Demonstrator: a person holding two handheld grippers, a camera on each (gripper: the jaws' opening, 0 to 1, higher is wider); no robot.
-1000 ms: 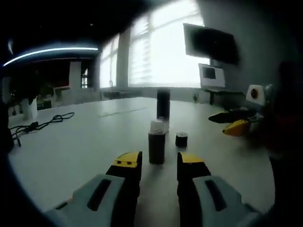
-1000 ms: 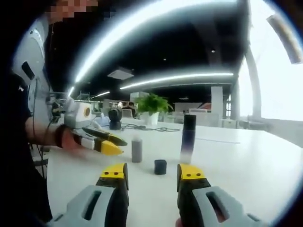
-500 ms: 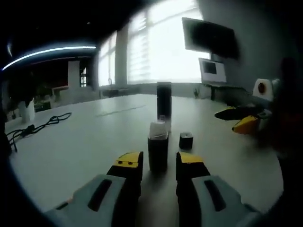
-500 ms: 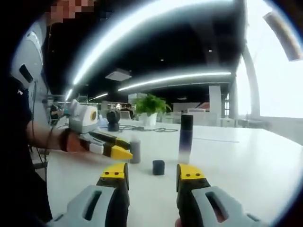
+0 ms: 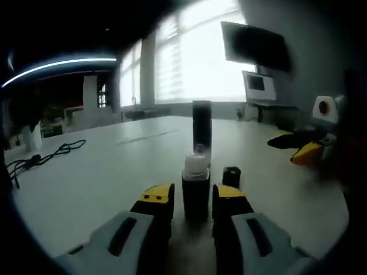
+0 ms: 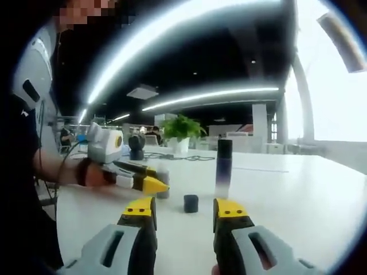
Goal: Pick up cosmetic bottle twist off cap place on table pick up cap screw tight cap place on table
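uncapped bottle stands between the left jaws, cap loose on the table

in the left gripper view, the left gripper (image 5: 192, 197) has its two yellow-tipped jaws spread, and the small dark cosmetic bottle (image 5: 195, 192) stands upright on the white table (image 5: 103, 177) right in the gap between them. whether the jaw tips touch its sides cannot be told; a thin gap seems to show on each side. the bottle's pale neck is bare at the top, rising just above the jaw tips. just past the right jaw tip sits the small black cap (image 5: 231, 176), resting on the table apart from the bottle. straight ahead beyond the bottle, in line with the gap, stands a tall dark cylinder bottle (image 5: 201, 130), upright. far off to the right of the jaws the right gripper (image 5: 301, 150) comes into this view, its yellow tips pointing inward. a black cable (image 5: 51, 153) lies on the table well to the left of the jaws.

in the right gripper view, the right gripper (image 6: 183, 212) is released, jaws wide and nothing between them. the cap (image 6: 191, 203) sits on the table (image 6: 298, 195) ahead of the gap, nearer the left jaw's side. the tall cylinder (image 6: 223, 169) stands beyond the right jaw tip. to the left of the jaws the left gripper (image 6: 150, 182) reaches in, with the bottle (image 6: 162, 184) at its yellow tips, partly hidden by them. a potted plant (image 6: 183, 130) stands far beyond.
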